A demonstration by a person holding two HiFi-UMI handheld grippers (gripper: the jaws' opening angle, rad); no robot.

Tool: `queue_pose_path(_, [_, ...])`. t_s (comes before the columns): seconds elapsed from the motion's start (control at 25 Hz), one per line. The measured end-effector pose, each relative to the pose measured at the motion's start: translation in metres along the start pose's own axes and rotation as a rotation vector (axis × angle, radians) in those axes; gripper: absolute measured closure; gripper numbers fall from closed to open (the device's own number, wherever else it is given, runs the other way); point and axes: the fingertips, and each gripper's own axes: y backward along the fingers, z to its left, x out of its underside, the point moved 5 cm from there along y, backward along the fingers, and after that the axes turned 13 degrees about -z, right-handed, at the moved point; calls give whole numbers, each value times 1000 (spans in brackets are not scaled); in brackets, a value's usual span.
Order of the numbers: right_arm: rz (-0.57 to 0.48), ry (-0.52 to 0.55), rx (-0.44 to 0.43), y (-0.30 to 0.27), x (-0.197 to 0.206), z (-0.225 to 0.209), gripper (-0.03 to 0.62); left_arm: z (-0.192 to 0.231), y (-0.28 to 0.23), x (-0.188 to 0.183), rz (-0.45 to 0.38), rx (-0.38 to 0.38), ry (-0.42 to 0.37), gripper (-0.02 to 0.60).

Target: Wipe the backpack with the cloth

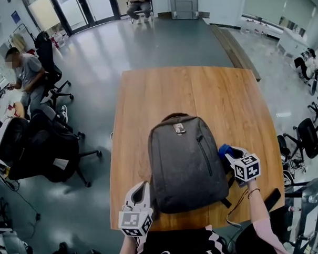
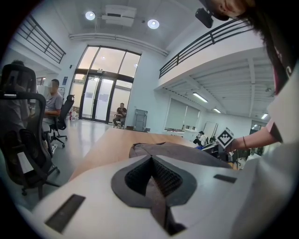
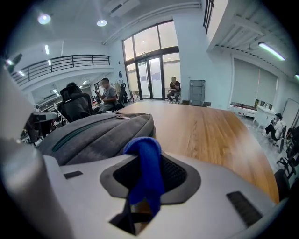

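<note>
Ok, left to right:
Left gripper (image 1: 142, 192): at the backpack's 7 o'clock corner. Jaws together, pinching a strip of grey fabric that looks like the bag's own edge or strap.
Backpack (image 1: 186, 162): grey, lying flat at the table's (image 1: 147, 98) 6 o'clock end, top handle toward 12, front zip face up.
Right gripper (image 1: 231, 158): just beside the bag's 3 o'clock side, jaws clamped on the cloth.
Cloth (image 3: 144, 170): blue, bunched, one fold drooping over the jaws. Not yet on the bag, as far as I can tell.
Handling: bag looks soft-shelled and light, probably near empty. Expect it to slide and wrinkle under a stroke. Cloth is limp, no stiffness.
Hold: use the 7 o'clock pinch as anchor and wipe away from it. Grip the cloth mid-bunch so a pad sticks out.
</note>
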Motion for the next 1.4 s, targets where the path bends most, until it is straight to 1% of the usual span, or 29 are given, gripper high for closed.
queue_pose_path(0.16, [3,22,-20,-37,-24,-13,477,8,-8,3,16,-7,5,583])
queue_pose_path(0.44, [17,48,-43,-95,-59,-29,477,13,-26,6,37,12,18,583])
queue_pose_path(0.64, [26,53,-48,-126,-79,-41,477,15,-35,8,43,23,27,583])
queue_pose_path(0.84, [44,99,-56,-154,-102,-44,477,25,-38,8,43,10,39,583])
queue_pose_path(0.92, [59,112,-44,-163,-110,-47,477,31,-39,7,37,-4,48,583])
queue_pose_path(1.08, [106,133,31,-182,-124,-55,477,41,-38,6,23,-17,57,583])
queue_pose_path(1.24, [135,141,15,-203,-128,-41,477,48,-35,8,22,-29,69,583])
queue_pose_path(1.4, [170,195,-30,-221,-130,-14,477,56,-29,8,16,-44,77,583])
